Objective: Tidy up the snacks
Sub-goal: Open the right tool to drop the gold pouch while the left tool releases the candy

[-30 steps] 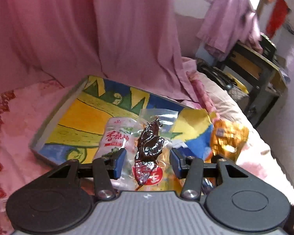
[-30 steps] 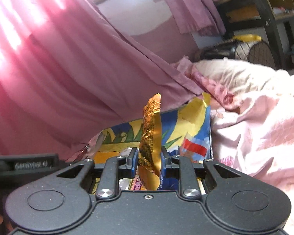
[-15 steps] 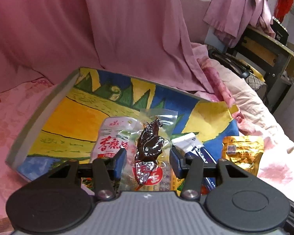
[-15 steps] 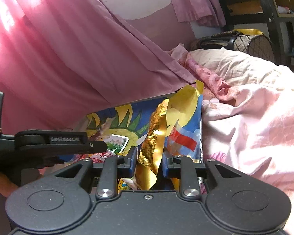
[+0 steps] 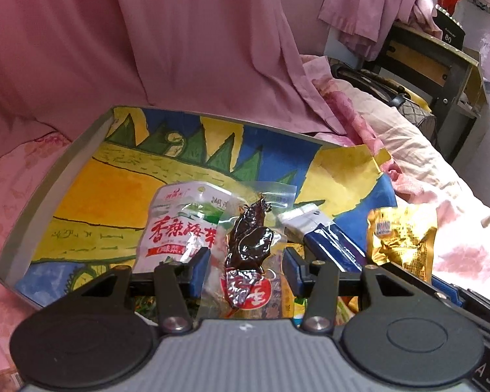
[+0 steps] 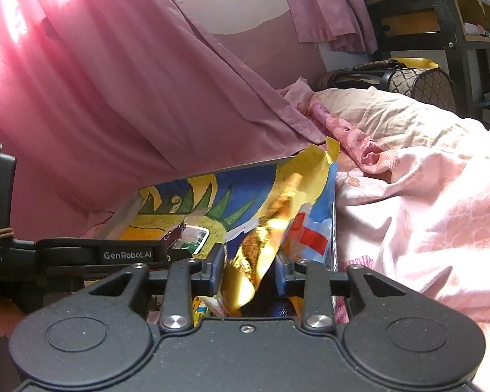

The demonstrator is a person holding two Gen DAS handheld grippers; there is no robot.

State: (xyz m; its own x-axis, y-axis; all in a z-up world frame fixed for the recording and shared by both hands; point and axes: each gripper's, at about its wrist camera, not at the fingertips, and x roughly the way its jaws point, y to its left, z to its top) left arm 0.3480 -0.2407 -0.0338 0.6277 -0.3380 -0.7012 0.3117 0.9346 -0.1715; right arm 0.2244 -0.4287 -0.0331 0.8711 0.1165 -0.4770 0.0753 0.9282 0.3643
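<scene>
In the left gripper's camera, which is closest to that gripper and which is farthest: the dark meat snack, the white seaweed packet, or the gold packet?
1. Dark meat snack, between the left gripper fingers.
2. White seaweed packet, just left of it.
3. Gold packet, off to the right beside the tray.

Pink curtain, floral bedding, dark desk.

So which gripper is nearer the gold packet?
Right. The right gripper has the gold packet between its opening jaws; the left gripper sits beside it, over the dark meat snack.
</scene>
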